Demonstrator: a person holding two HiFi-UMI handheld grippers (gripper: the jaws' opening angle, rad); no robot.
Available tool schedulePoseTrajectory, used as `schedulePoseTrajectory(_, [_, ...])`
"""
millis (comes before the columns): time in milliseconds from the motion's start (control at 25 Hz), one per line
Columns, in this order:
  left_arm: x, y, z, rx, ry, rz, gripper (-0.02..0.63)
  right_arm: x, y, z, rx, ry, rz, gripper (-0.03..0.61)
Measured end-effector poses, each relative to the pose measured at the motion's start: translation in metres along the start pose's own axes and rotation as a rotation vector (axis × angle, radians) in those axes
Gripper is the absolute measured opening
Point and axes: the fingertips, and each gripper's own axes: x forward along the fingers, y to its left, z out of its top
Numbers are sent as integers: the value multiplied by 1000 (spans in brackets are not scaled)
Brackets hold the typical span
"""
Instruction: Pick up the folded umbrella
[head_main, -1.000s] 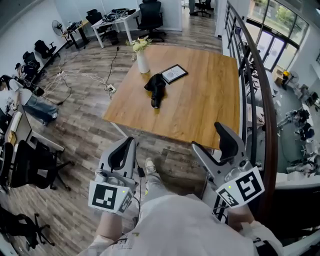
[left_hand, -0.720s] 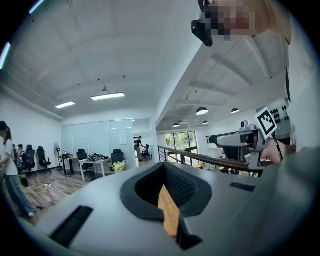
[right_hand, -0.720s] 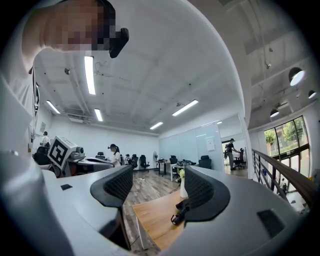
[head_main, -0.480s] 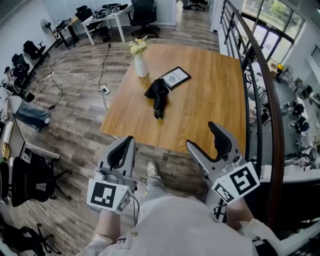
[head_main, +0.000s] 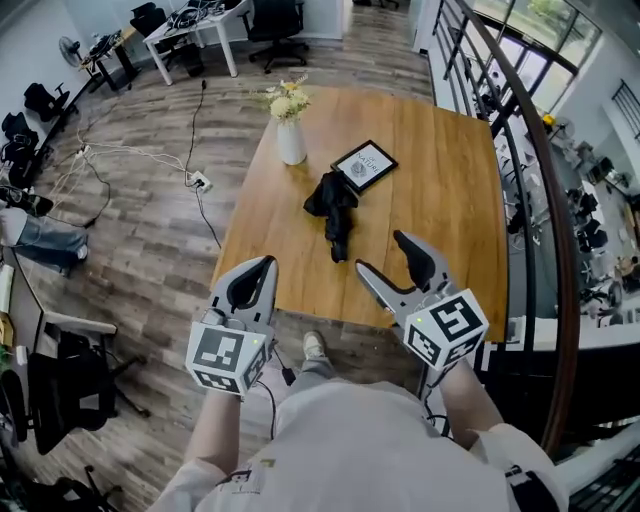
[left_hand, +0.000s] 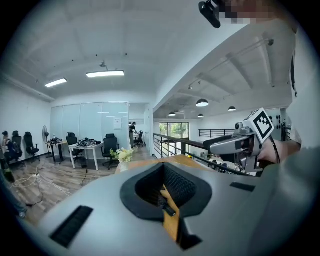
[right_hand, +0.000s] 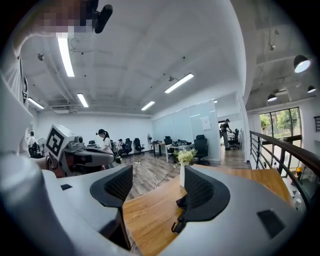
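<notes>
Gaping right tongs (head_main: 380, 252) empty, left tongs (head_main: 266, 263) closed, folded umbrella (head_main: 335, 205) untouched

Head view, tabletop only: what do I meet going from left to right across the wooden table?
white vase with flowers → folded umbrella → framed picture

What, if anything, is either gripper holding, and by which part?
Nothing is held: the left gripper is shut and empty, the right gripper open, the folded umbrella lying untouched on the table.
</notes>
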Motion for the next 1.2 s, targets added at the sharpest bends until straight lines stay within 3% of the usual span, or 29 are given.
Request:
schedulePoseTrajectory(200, [43,57,-36,-41,82,-42,17,81,-13,-23,30,104,-26,331])
schedulePoseTrajectory(400, [75,90,-64,-94,148,-99,17,147,-35,-52,168,186,-46,331])
schedulePoseTrajectory(760, [133,123,-107,-159,228,-119,17,224,-95,-133,247,348,-126,331])
schedulePoseTrajectory(1000, [170,130,-140,-48,311,-98,17,261,-130,-204,244,483,-137,331])
schedulePoseTrajectory(1200, [198,128,-172,-116,364,-108,17,282,-150,-247,279,570,-134,331])
